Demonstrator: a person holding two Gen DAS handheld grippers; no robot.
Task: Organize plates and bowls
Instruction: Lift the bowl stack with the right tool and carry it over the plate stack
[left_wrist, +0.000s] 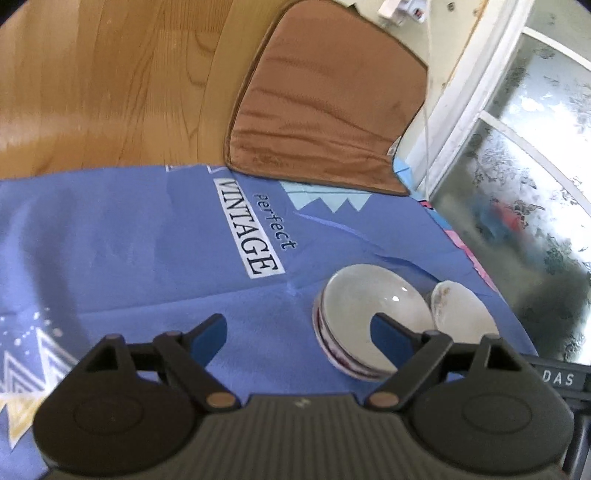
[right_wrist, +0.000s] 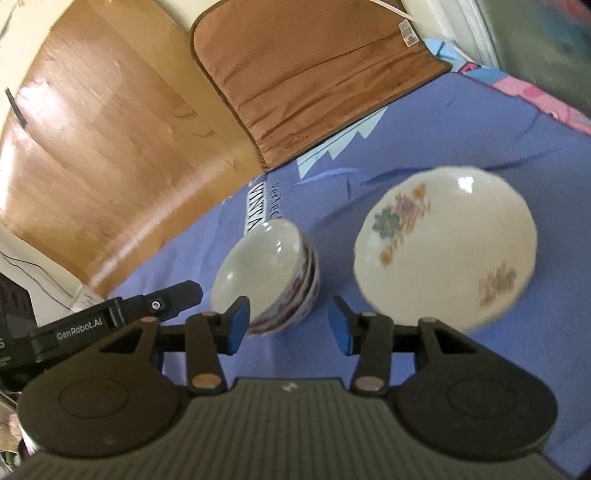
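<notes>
Bowls (right_wrist: 266, 273) already nested in one stack on blue cloth (left_wrist: 129, 240); floral plate (right_wrist: 447, 247) just right of stack, apart. Left claw (left_wrist: 299, 334) and right claw (right_wrist: 290, 321) both released, empty, near stack. Little visibly left to sort.

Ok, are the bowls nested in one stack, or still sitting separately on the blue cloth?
Nested: the stack of bowls shows several patterned rims under one open bowl, beside the floral plate. How many bowls it holds is unclear.

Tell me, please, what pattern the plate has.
Cream plate with floral sprigs; right wrist view shows it best.
</notes>
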